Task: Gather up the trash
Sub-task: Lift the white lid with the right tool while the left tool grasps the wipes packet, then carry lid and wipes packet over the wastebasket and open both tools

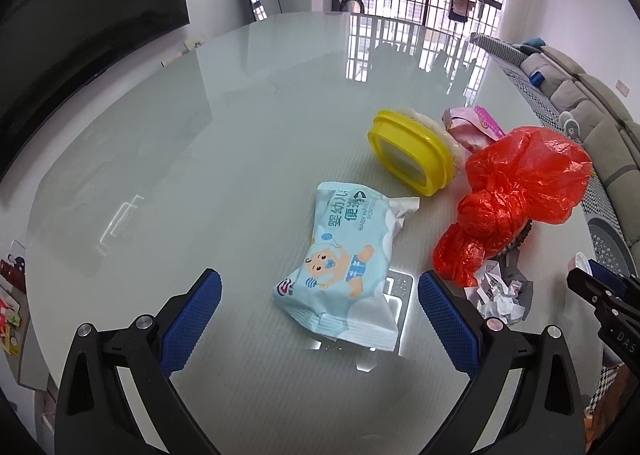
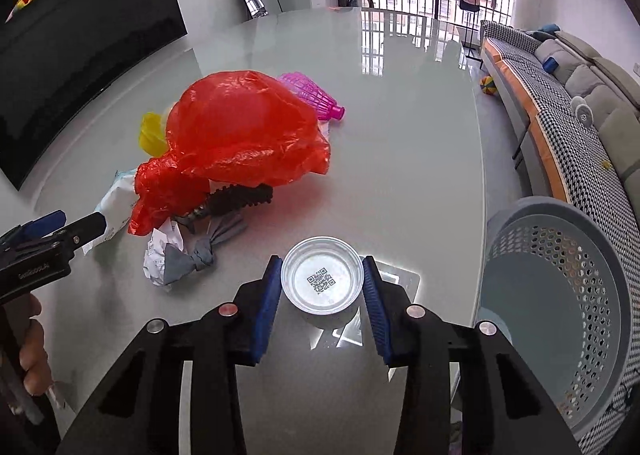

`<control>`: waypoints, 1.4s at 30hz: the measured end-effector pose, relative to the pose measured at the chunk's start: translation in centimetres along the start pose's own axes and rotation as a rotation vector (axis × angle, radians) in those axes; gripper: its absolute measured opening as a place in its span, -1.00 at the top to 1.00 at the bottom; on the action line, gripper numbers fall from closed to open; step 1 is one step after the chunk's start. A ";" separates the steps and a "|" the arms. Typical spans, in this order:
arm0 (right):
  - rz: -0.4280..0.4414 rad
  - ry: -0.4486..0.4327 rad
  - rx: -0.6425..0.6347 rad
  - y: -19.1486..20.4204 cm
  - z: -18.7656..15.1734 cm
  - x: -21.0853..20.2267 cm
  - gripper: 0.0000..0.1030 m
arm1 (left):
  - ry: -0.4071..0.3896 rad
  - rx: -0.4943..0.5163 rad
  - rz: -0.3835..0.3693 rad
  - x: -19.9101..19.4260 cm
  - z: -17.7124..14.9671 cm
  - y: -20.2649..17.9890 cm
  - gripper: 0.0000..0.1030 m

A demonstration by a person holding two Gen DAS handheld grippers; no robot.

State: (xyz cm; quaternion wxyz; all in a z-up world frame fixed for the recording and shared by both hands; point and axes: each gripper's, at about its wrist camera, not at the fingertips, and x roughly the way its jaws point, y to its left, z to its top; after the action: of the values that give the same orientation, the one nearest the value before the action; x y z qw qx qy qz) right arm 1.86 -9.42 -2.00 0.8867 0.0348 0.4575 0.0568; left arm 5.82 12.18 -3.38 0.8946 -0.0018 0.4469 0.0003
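Right wrist: right gripper (image 2: 322,287) apparently grips cup (image 2: 322,282).

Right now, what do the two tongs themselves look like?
Both match: black angular plastic frames, silver round bolts at the pivots, and blue ribbed pads lining the fingers. Left tongs; right tongs. White lettering marks each body's side. A bare hand grips the left one.

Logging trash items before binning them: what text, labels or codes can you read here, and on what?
"OPEN", "BABY HAN...", "PORT..." and "婴幼儿", "便携": wet wipes pack.
"DAS": right gripper, seen from the left wrist.
QR code, no words: small clear cup.
Print on crumpled paper and lettering on left gripper: too blurred.
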 end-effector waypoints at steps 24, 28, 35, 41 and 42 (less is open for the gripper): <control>0.019 -0.013 0.043 -1.9 0.1 -0.6 0.24 | -0.002 0.008 -0.045 0.1 -0.3 0.4 0.10; 0.023 -0.022 0.053 -2.4 -0.1 -1.3 0.24 | -0.059 0.017 -0.045 -2.7 0.1 -0.7 0.10; -0.006 -0.055 0.113 -6.2 -1.1 -3.9 0.24 | -0.163 0.092 -0.154 -7.1 2.0 -6.8 0.10; -0.083 -0.076 0.205 -12.0 -2.9 -6.8 0.24 | -0.196 0.243 -0.303 -8.7 2.0 -16.0 0.10; -0.098 -0.079 0.221 -13.1 -3.2 -7.2 0.24 | -0.192 0.275 -0.328 -8.6 1.9 -17.9 0.10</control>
State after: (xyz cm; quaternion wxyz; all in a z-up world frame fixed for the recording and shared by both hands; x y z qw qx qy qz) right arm -4.01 -23.32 0.45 0.8964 0.1122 0.4270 -0.0388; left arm 2.24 -5.73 4.72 0.9129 0.0475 0.3495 -0.2056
